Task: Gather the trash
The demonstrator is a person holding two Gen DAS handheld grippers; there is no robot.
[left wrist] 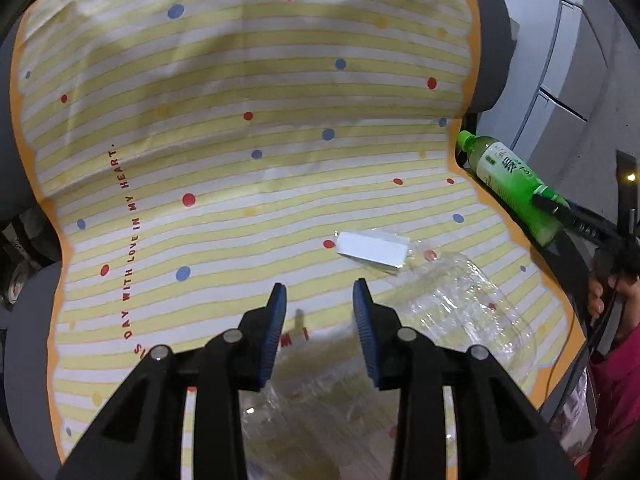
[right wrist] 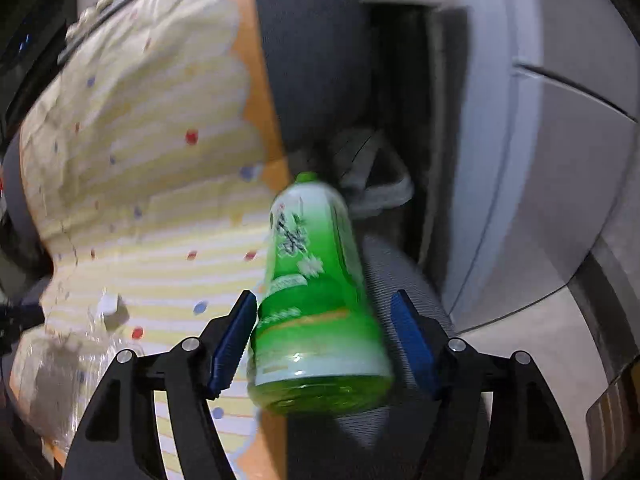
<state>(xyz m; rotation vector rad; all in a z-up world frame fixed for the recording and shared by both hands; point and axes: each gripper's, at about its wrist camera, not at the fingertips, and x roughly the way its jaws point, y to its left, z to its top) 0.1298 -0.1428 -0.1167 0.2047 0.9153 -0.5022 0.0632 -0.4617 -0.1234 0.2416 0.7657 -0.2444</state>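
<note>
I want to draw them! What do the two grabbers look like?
Both grabbers, left and right, match: black angular plastic arms with round silver bolts, ending in two ridged blue pads. No writing or cables show on them here.

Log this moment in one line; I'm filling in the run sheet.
left gripper: open, over cloth | right gripper: open around green bottle, grip unclear | clear bottle: on cloth

Left wrist camera is looking down from close above at the striped cloth [left wrist: 240, 140], right wrist camera is facing along the cloth's [right wrist: 132, 184] edge, nearer, both sharing cloth, green bottle [left wrist: 516, 184] [right wrist: 316, 304] and clear bottle [left wrist: 460, 304] [right wrist: 68, 372].
</note>
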